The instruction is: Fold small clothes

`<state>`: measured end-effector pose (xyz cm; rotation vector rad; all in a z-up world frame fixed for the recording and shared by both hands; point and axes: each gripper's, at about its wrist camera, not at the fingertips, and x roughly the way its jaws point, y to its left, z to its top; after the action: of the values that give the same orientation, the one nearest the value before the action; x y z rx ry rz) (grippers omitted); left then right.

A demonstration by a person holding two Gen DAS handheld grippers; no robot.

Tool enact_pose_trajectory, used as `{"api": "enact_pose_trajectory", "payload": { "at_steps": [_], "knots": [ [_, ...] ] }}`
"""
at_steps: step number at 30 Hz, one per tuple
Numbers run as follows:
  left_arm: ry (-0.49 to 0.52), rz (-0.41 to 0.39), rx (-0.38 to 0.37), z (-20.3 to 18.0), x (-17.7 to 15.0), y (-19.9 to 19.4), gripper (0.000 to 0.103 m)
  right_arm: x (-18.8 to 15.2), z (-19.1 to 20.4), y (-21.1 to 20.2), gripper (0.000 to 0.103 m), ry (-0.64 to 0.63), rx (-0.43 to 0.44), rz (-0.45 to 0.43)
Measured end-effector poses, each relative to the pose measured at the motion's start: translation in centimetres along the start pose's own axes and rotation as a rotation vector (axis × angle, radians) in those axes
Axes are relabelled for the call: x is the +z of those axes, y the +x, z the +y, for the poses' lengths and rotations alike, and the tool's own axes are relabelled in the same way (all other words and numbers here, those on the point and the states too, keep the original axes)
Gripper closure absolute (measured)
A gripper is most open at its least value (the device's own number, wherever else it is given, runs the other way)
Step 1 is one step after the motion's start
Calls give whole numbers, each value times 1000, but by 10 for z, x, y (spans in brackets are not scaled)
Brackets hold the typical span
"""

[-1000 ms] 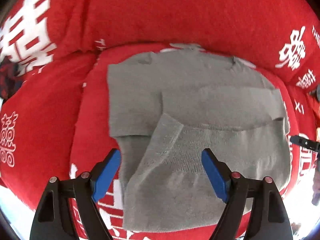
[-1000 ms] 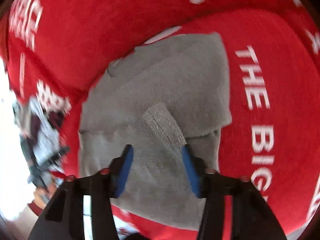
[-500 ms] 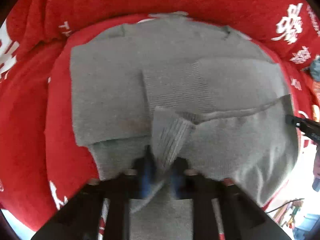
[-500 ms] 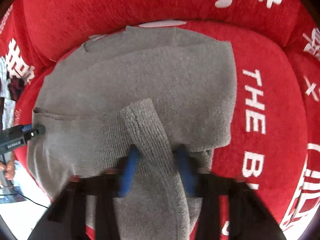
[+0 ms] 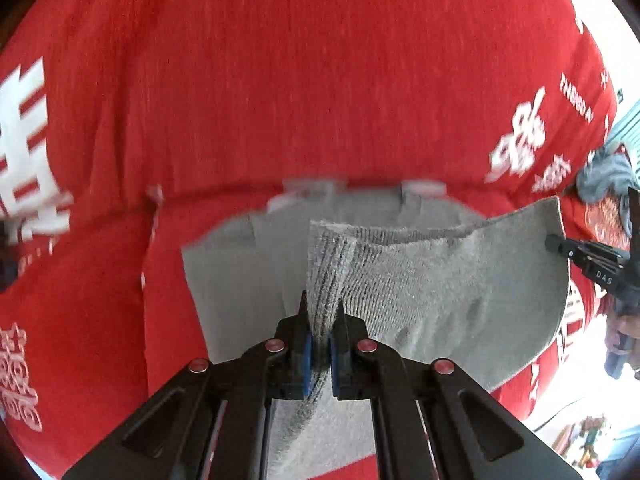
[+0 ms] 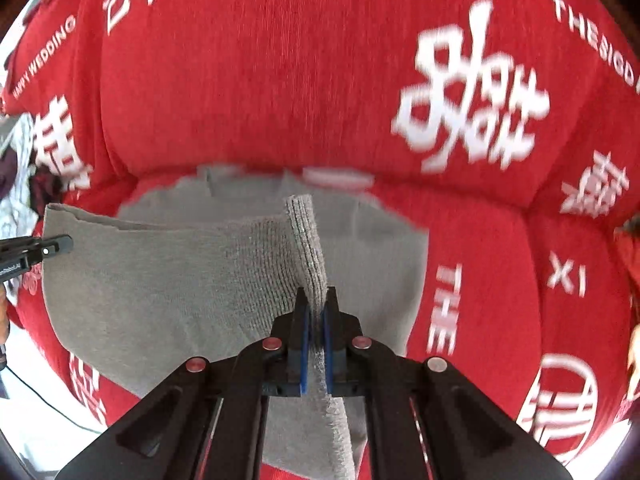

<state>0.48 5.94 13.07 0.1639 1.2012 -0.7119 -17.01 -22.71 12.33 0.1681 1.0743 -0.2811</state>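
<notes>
A small grey knit sweater point(image 5: 440, 280) lies on a red sofa seat, its sleeves folded in. My left gripper point(image 5: 319, 344) is shut on the ribbed hem at the sweater's left bottom corner and holds it lifted. My right gripper point(image 6: 315, 328) is shut on the ribbed hem point(image 6: 306, 240) at the right bottom corner, also lifted. The hem stretches between the two grippers, raised over the lower body of the sweater point(image 6: 160, 280). The other gripper's tip shows at the edge of each view: the right one in the left wrist view point(image 5: 580, 256), the left one in the right wrist view point(image 6: 36, 252).
The red sofa cover point(image 5: 320, 100) with white lettering rises as a backrest point(image 6: 280, 80) just behind the sweater. Other clothes lie at the far right of the left wrist view point(image 5: 608, 180) and the far left of the right wrist view point(image 6: 16, 152).
Both grippers went from open above the hem to shut on it. They have since lifted the hem up and toward the backrest.
</notes>
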Motion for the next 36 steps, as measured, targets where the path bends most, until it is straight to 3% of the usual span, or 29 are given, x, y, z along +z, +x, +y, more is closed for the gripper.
{"api": "enact_pose_trajectory", "payload": {
  "at_steps": [5, 10, 15, 16, 17, 19, 23, 26, 27, 29, 33, 36],
  "knots": [
    [-13, -47, 74, 12, 41, 41, 96, 45, -12, 34, 97, -3, 0, -34],
    [-96, 31, 139, 30, 48, 110, 96, 54, -21, 112, 97, 19, -7, 61],
    [-145, 97, 230, 44, 46, 161, 92, 47, -36, 159, 97, 95, -1, 121],
    [-157, 106, 249, 48, 47, 166, 79, 45, -39, 168, 97, 122, 6, 135],
    [-169, 106, 284, 51, 45, 170, 53, 44, -42, 173, 97, 136, 5, 140],
    [-192, 76, 394, 62, 44, 169, 26, 41, -48, 181, 96, 174, 2, 140],
    [-242, 79, 370, 86, 44, 161, 26, 36, -62, 175, 80, 264, -51, 111],
    [-196, 84, 419, 90, 47, 148, 26, 32, -83, 168, 80, 348, -184, 135],
    [-184, 81, 421, 90, 48, 142, 26, 29, -92, 165, 80, 388, -194, 144],
    [-169, 80, 415, 93, 46, 128, 26, 21, -105, 151, 80, 463, -134, 138],
    [-178, 79, 320, 99, 36, 97, 26, 8, -97, 118, 80, 433, -69, 112],
    [-181, 91, 205, 92, 20, 76, 40, -7, -78, 97, 80, 418, 31, 101]
  ]
}}
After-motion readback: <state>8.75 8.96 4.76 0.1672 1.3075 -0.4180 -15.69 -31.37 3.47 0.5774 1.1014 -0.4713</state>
